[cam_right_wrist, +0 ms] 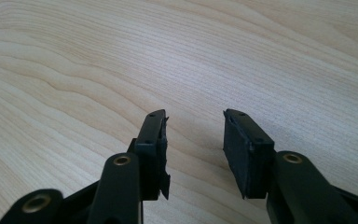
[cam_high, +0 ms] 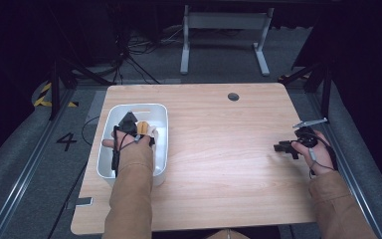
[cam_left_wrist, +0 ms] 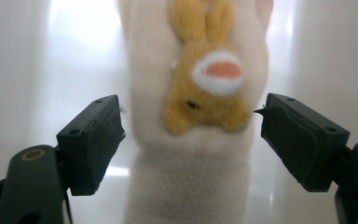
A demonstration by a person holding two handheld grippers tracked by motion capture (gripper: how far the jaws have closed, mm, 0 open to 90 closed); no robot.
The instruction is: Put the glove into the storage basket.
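The left gripper (cam_left_wrist: pixel 191 140) is reaching into the white plastic bin (cam_high: pixel 161 112) at the left of the bench (cam_high: pixel 219 149), its jaws spread wide on either side of a cream knitted glove (cam_left_wrist: pixel 191 154) bearing a tan plush rabbit (cam_left_wrist: pixel 205 79). The glove is lying between the jaws and slightly ahead of them, untouched by either pad. Judging from this, the step in hand is a grasp on the glove. To do it well, the jaws should be advancing a little further so the pads straddle the fabric, then closing evenly on the knit body, not on the rabbit alone. The right gripper (cam_right_wrist: pixel 193 140) is hovering over bare wood, its jaws parted and holding nothing.
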